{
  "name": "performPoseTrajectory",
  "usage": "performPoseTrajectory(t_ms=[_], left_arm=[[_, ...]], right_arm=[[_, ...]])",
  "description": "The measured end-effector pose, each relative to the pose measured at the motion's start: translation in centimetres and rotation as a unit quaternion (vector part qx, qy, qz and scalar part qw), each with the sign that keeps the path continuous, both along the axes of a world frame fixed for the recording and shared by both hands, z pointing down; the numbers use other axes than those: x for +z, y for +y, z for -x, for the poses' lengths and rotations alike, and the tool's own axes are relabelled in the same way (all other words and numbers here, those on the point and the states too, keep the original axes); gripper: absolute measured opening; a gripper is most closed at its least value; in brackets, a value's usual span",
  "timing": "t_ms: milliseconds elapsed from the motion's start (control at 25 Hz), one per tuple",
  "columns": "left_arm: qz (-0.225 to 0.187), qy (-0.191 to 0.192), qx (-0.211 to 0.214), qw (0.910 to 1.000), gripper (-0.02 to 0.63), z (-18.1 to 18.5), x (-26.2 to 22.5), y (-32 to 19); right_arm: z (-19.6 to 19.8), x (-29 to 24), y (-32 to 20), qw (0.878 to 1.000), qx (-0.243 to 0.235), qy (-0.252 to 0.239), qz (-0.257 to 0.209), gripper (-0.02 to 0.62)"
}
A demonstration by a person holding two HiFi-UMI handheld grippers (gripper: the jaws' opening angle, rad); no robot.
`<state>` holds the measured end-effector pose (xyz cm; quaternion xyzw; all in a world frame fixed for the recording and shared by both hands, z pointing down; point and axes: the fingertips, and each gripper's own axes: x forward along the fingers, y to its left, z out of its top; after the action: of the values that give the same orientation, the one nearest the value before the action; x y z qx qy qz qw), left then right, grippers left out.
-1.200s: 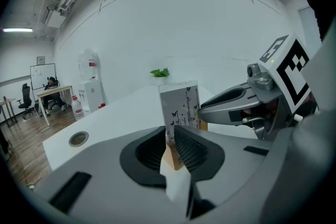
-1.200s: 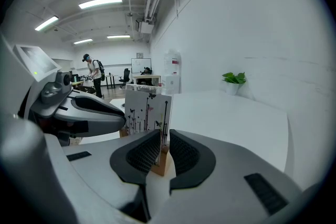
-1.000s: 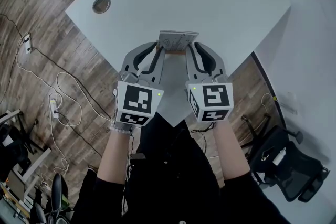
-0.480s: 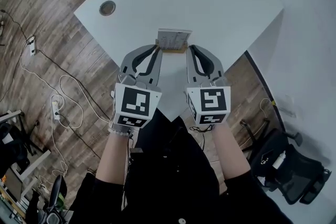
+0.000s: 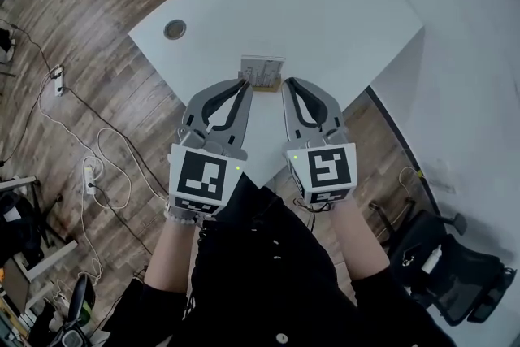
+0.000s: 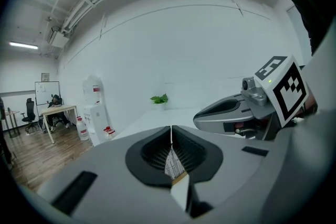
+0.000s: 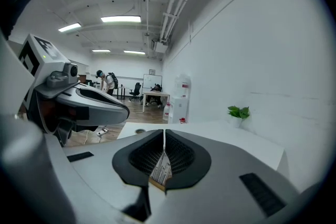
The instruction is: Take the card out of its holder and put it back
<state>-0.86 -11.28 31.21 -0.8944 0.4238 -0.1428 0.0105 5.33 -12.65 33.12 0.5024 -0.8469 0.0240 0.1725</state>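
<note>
- The card [image 5: 262, 69] stands upright in its little wooden holder [image 5: 265, 87] on the white counter [image 5: 341, 4], at 12 o'clock from me. It's fully seated, not pulled yet.
- My left gripper [image 5: 244, 84] sits at the holder's 7 o'clock and my right gripper [image 5: 287, 84] at its 5 o'clock.
- The fingers [image 6: 149, 153] on both are clenched tip to tip, with nothing in them.
- My guess is they bracket the holder so one can steady it while the other pulls.
- There's fine print on the card, but it's too small for me to read.
</note>
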Motion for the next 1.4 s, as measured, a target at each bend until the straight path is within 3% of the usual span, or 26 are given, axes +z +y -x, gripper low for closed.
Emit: performPoseTrajectory(t_ms=[280, 520, 1400], left_arm=[[-0.041, 0.001, -0.004, 0.9992, 0.020, 0.4, -4.5, 1.6], [-0.037, 0.010, -0.023, 0.9990, 0.020, 1.2, -6.5, 3.2], [-0.040, 0.015, -0.028, 0.9987, 0.020, 1.1, -8.0, 5.2]], right_arm=[[-0.6, -5.0, 1.9, 0.999, -0.021, -0.005, -0.043, 0.048], [-1.0, -7.6, 4.0, 0.997, -0.029, -0.009, -0.071, 0.048], [-1.1, -9.8, 6.1, 0.996, -0.037, -0.018, -0.082, 0.046]])
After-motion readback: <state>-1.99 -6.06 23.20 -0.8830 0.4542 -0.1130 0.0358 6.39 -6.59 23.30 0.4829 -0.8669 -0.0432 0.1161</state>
